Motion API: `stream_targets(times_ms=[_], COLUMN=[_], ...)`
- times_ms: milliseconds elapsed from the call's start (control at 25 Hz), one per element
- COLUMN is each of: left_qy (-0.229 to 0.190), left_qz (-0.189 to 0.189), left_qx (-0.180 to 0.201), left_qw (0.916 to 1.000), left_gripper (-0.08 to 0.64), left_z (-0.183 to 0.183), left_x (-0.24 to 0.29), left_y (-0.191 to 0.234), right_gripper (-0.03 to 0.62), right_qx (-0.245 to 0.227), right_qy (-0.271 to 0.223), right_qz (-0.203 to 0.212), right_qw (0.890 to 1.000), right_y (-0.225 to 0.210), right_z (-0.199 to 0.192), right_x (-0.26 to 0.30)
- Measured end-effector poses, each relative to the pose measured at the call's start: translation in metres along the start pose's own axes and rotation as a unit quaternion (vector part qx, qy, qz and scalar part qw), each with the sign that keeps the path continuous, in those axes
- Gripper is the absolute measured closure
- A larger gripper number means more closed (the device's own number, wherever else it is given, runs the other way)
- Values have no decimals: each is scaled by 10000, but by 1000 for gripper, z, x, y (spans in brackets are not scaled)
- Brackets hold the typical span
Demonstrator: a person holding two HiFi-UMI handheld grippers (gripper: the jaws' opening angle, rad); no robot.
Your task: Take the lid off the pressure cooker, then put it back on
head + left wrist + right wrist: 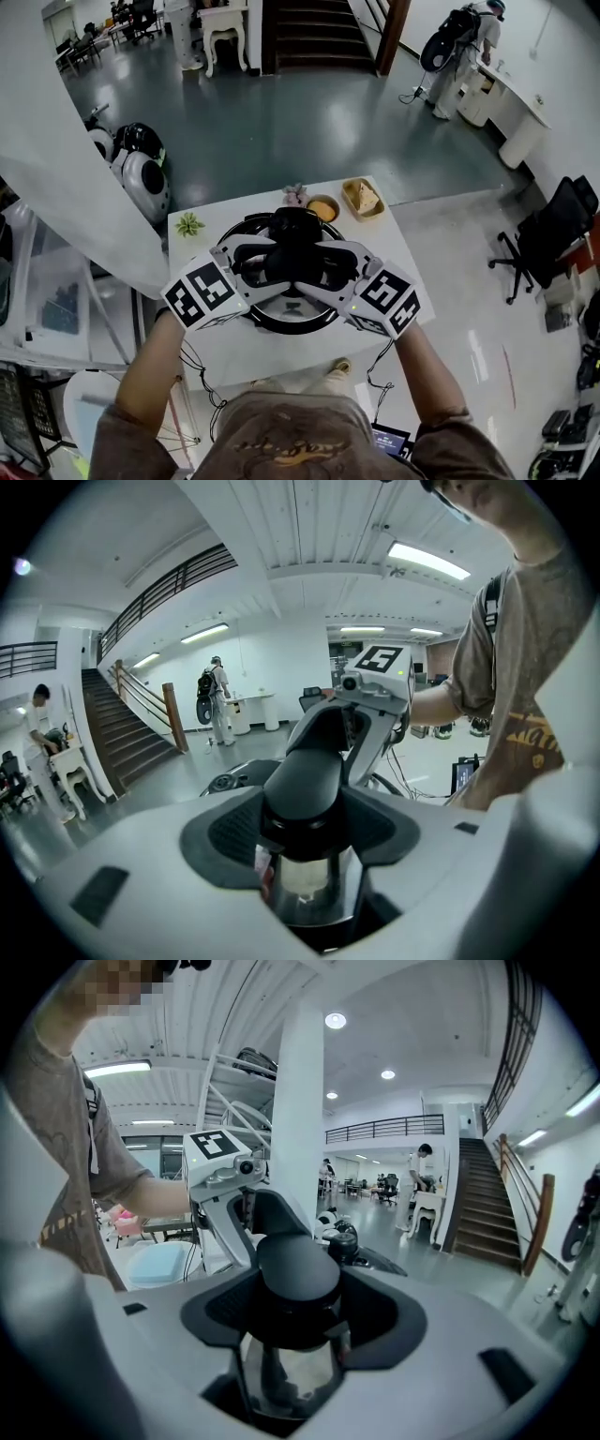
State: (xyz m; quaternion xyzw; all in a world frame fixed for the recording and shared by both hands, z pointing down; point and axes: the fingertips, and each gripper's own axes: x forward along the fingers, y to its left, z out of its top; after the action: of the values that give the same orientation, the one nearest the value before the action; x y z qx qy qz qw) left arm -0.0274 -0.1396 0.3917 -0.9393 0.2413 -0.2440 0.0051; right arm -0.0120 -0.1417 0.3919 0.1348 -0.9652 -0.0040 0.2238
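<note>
The pressure cooker [292, 319] stands in the middle of the white table [398, 262] in the head view, round with a dark rim. Its lid carries a black handle [293, 234] on top. My left gripper [265, 264] comes in from the left and my right gripper [324, 266] from the right, and both are shut on that handle. In the left gripper view the black handle [305, 780] sits between my pads, with the right gripper [375, 682] beyond it. The right gripper view shows the same handle [295, 1274] clamped. Whether the lid is clear of the pot I cannot tell.
At the table's far edge sit a small orange bowl [322, 207], a wooden tray [363, 198] with food, a pinkish item [294, 194] and a green plant piece [189, 224]. An office chair [544, 239] stands to the right and a person [459, 52] at a far counter.
</note>
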Motion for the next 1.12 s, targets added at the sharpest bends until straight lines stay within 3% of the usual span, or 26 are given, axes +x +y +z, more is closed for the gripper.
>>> stream_targets(times_ms=[320, 640, 1120], left_qy=[-26, -34, -184], left_qz=[-625, -980, -1155], left_qx=[233, 337, 329], left_qw=[9978, 9946, 9926], left_gripper=[299, 298, 298], left_z=[-17, -31, -45], left_x=[-9, -13, -15], left_y=[11, 32, 47], right_gripper=[321, 322, 322], right_qx=[347, 688, 915], right_qy=[127, 68, 134], right_qz=[-546, -771, -868], right_qw=[9978, 9946, 9919], right_y=[4, -3, -10], right_z=[0, 3, -1], right_x=[22, 45, 65])
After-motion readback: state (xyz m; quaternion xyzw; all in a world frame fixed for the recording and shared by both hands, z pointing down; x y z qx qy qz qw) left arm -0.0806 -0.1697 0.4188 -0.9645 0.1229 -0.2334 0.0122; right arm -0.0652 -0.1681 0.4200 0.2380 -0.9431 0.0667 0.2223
